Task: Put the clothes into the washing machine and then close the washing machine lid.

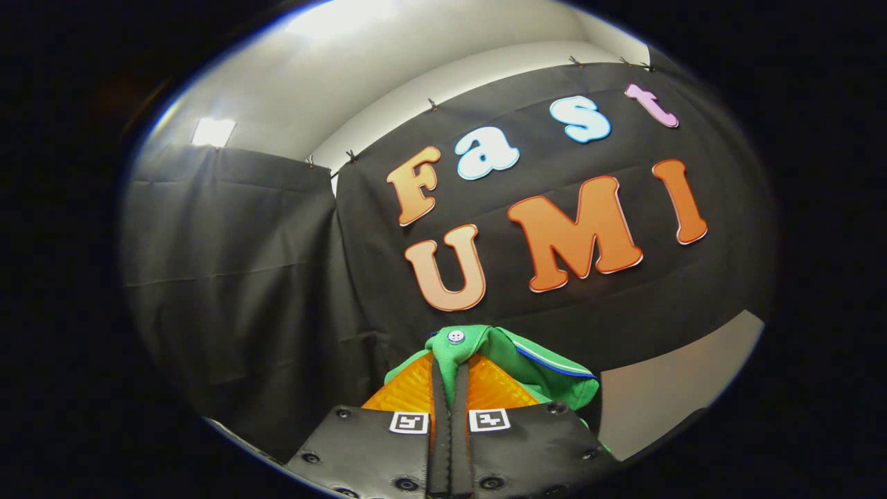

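Observation:
A green garment (pixel 516 360) with a white button and a blue-and-white trim line is bunched up between my fingers and spills over their tips to the right. My gripper (pixel 450 378) is shut on it, with a strip of the green cloth pinched in the narrow gap between both fingers. The garment hangs lifted in the air in front of the booth's black cloth wall. The lower part of the garment is hidden behind the fingers.
Black cloth walls (pixel 229 277) stand ahead and to the left, clipped up under a white ceiling (pixel 388 62) with a lamp (pixel 213 132). A pale surface (pixel 665 395) lies low to the right, beyond the garment.

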